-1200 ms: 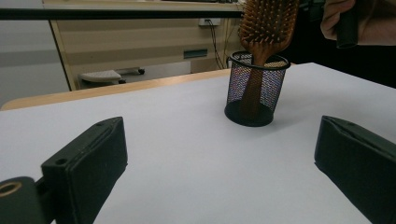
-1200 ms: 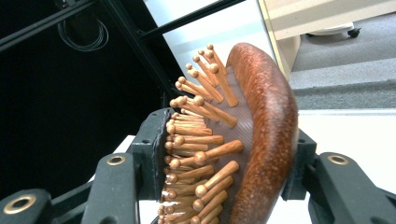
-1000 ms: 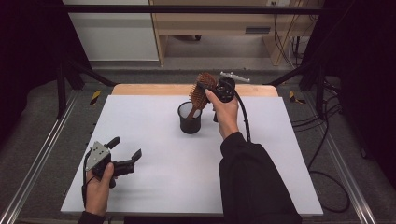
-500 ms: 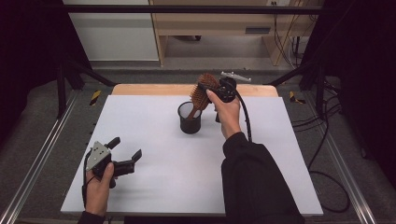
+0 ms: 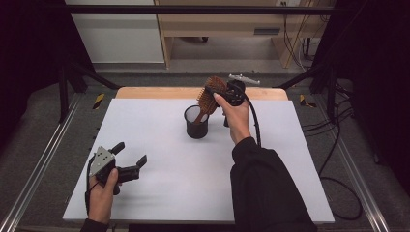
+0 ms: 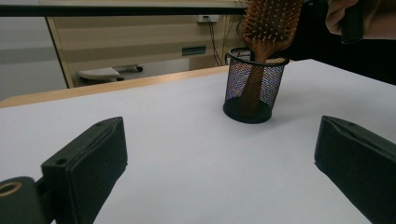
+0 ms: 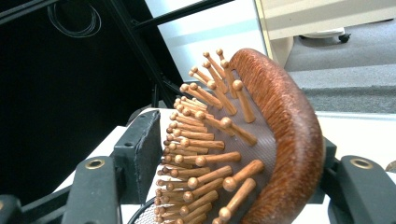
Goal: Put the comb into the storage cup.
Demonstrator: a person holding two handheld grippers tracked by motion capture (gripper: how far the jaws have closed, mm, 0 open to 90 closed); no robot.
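A wooden paddle hairbrush [image 5: 208,102] stands tilted with its handle down in a black mesh cup [image 5: 196,124] at the table's far middle. My right gripper [image 5: 214,90] is shut on the brush head; in the right gripper view the bristled head [image 7: 280,130] sits between the two jaws. My left gripper [image 5: 130,153] rests open near the front left of the table, holding nothing. Its view looks between the spread jaws at the cup [image 6: 252,88] and the brush [image 6: 273,21] farther off.
The white tabletop [image 5: 169,193] has a wooden strip [image 5: 154,93] along its far edge. Metal rails [image 5: 43,159] run along both sides. Cables [image 5: 338,145] lie on the floor at the right. A wooden bench stands beyond the table.
The right hand and the brush have barely shifted above the cup. The left gripper has not moved.
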